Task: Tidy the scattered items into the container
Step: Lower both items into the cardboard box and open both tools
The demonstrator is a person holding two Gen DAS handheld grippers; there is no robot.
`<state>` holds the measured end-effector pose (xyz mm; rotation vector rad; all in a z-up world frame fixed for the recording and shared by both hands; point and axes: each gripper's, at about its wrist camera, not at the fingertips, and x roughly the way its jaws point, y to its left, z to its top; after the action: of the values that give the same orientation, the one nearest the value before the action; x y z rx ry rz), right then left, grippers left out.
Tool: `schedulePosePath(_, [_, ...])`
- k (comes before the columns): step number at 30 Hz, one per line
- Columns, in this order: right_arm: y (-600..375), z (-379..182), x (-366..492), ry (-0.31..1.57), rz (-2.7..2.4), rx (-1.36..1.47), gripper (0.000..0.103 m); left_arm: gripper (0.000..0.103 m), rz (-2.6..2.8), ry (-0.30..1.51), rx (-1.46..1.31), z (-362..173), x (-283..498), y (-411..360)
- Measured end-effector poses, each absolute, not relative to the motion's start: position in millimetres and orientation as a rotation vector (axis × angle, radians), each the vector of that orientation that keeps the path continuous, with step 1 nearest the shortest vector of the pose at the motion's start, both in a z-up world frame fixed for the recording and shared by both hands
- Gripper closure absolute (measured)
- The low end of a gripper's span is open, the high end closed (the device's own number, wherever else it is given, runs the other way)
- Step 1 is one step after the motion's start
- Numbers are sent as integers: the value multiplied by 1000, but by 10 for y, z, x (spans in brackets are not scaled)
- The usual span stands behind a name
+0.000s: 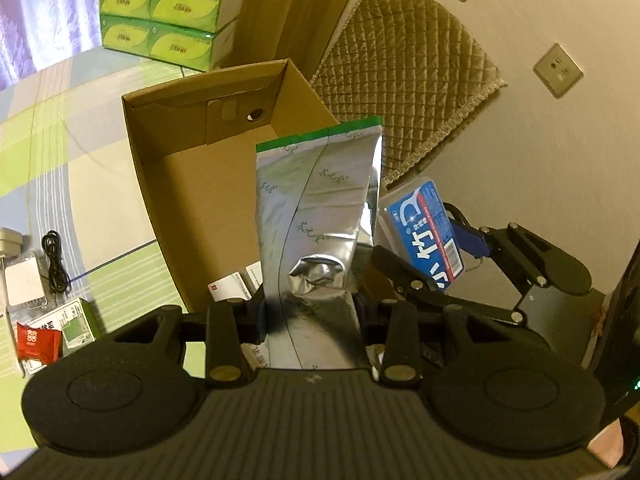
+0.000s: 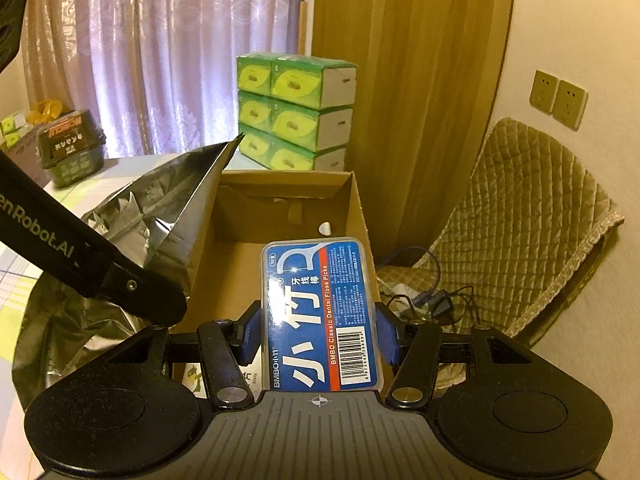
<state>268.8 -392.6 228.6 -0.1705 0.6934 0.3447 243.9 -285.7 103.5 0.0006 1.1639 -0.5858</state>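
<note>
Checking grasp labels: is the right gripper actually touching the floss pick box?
Touching. The right wrist view shows the right gripper with both blue pads pressed against the sides of the floss pick box, held over the cardboard box.

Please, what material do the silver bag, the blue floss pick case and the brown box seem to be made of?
Silver bag: probably metallised foil, shiny, with sharp creases. Floss pick case: seemingly clear hard plastic, glossy, with a blue printed label. Brown box: cardboard, matte, with folded flaps.
</note>
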Motion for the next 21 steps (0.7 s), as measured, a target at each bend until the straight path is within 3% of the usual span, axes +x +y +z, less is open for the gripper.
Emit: schedulePosePath(21, [-3870, 2055, 2903, 732, 360, -161, 45, 68, -463, 1179, -114, 631, 2691, -2748])
